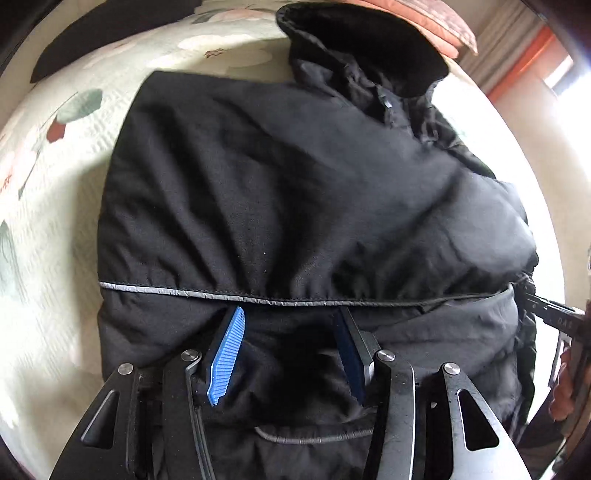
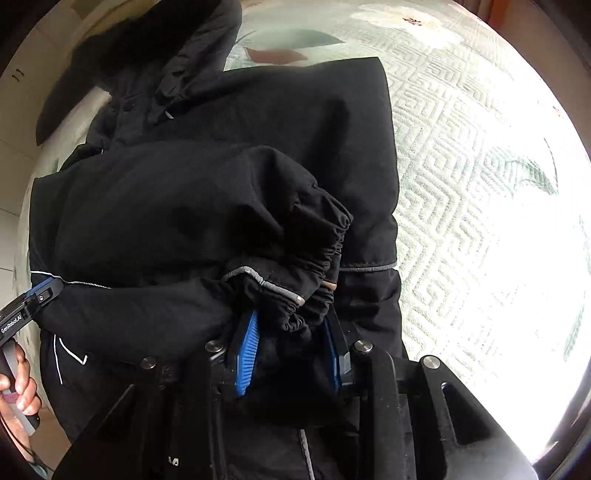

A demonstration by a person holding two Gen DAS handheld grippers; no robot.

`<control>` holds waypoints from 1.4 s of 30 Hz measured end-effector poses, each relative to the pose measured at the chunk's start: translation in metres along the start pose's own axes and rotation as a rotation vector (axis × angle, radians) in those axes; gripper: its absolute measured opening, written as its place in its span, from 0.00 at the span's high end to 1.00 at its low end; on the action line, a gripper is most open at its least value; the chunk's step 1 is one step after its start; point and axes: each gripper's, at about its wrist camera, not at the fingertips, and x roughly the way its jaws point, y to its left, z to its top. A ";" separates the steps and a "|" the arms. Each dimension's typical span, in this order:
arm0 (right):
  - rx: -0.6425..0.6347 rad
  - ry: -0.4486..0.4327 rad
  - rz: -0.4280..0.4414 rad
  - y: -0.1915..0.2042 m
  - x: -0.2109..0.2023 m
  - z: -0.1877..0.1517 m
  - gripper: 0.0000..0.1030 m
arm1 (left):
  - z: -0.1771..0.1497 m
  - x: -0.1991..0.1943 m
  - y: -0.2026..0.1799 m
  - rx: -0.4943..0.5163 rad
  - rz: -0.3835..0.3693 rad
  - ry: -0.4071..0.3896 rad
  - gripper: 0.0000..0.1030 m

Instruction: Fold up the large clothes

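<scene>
the black jacket (image 1: 295, 192) fills the middle of the bed (image 1: 55, 229), a bulky heap that blocks any level pass across it. bare quilted cover lies open along the jacket's side in the left wrist view, and a wide bare stretch (image 2: 480, 206) runs beside it in the right wrist view. the hood (image 1: 362, 48) bars the far end, with a pillow (image 1: 443, 33) just behind. a gathered cuff (image 2: 317, 236) bunches over the right claw (image 2: 291, 350), whose pads press on cloth. the left claw (image 1: 291, 354) is crowded by folds.
</scene>
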 end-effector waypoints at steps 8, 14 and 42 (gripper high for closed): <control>-0.079 -0.171 0.060 0.072 -0.079 0.033 0.61 | 0.052 -0.059 -0.001 0.084 -0.111 -0.116 0.50; -0.017 -0.007 -0.026 0.082 0.042 0.066 0.68 | 0.079 0.025 0.027 0.110 -0.080 0.039 0.57; -0.154 -0.150 -0.044 0.120 -0.070 0.174 0.59 | 0.157 -0.067 0.039 0.158 -0.250 -0.141 0.56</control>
